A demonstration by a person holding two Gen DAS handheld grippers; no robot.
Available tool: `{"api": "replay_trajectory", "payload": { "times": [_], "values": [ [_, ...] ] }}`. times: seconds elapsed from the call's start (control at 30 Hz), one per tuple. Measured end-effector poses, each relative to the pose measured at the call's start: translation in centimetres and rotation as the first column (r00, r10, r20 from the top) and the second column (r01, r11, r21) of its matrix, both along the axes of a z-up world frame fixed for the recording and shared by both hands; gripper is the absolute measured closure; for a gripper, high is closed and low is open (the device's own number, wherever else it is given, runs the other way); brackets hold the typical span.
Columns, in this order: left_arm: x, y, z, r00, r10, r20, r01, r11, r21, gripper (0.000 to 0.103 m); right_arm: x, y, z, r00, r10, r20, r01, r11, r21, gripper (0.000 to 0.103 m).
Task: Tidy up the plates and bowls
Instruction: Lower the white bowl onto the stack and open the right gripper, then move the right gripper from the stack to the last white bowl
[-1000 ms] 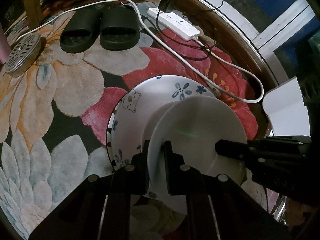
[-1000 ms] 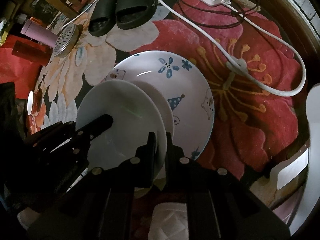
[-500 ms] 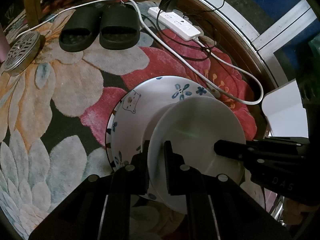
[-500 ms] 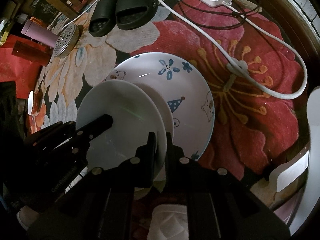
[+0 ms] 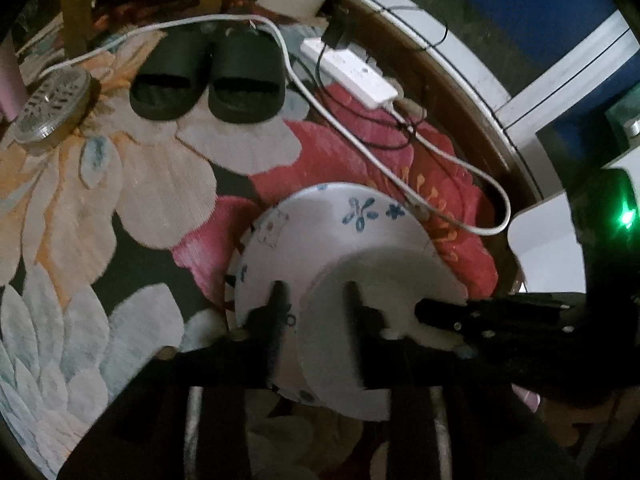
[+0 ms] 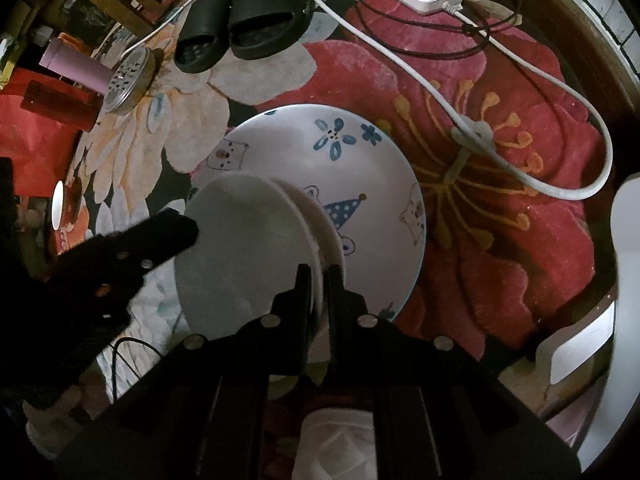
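The left gripper has just been opening: its jaws stand released either side of the plain white plate's rim, pads apparently clear of it. The right gripper is clenched on that plate's edge, holding it tilted just ahead of both grippers, over a patterned plate with painted bears and blue flowers. Beneath lies a plush floral rug. No writing is legible.
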State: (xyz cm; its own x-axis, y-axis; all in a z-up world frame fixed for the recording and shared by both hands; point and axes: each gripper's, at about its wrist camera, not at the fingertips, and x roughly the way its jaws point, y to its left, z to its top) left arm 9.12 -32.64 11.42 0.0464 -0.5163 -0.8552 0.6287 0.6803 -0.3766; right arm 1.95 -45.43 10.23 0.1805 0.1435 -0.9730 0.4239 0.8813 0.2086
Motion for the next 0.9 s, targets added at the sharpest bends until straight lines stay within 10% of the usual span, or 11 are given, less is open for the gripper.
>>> {"api": "replay_trajectory", "payload": {
  "times": [0.1,0.43,0.57,0.73,0.8,0.9],
  "values": [
    [0.3,0.5,0.6,0.999,0.020,0.028,-0.020,1.000,-0.019,0.012,0.3,0.8,0.1,1.000,0.026,-0.006,-0.026,0.999,-0.027,0.095],
    [1.6,2.7,-0.2,0.992,0.103,0.072,-0.106,0.994,0.037,0.002,1.1,0.8,0.3,0.999,0.029,-0.014,-0.030,0.998,-0.053,0.088],
    [1.8,3.4,-0.6,0.991,0.116,0.068,-0.119,0.992,0.049,0.002,1.1,0.5,1.8,0.999,0.010,0.049,-0.007,0.998,-0.060,0.043],
    [1.6,3.7,-0.5,0.989,0.107,0.103,-0.114,0.991,0.067,0.001,1.4,1.0,2.7,0.997,0.041,0.071,-0.033,0.994,-0.106,0.035],
    [1.5,4.0,-0.4,0.987,0.108,0.119,-0.118,0.990,0.077,0.001,1.4,1.5,2.7,0.996,0.057,0.066,-0.048,0.990,-0.130,0.012],
    [1.5,4.7,-0.3,0.985,0.112,0.134,-0.124,0.989,0.082,0.001,1.5,2.2,2.5,0.995,0.083,0.058,-0.073,0.985,-0.155,0.004]
  ]
}}
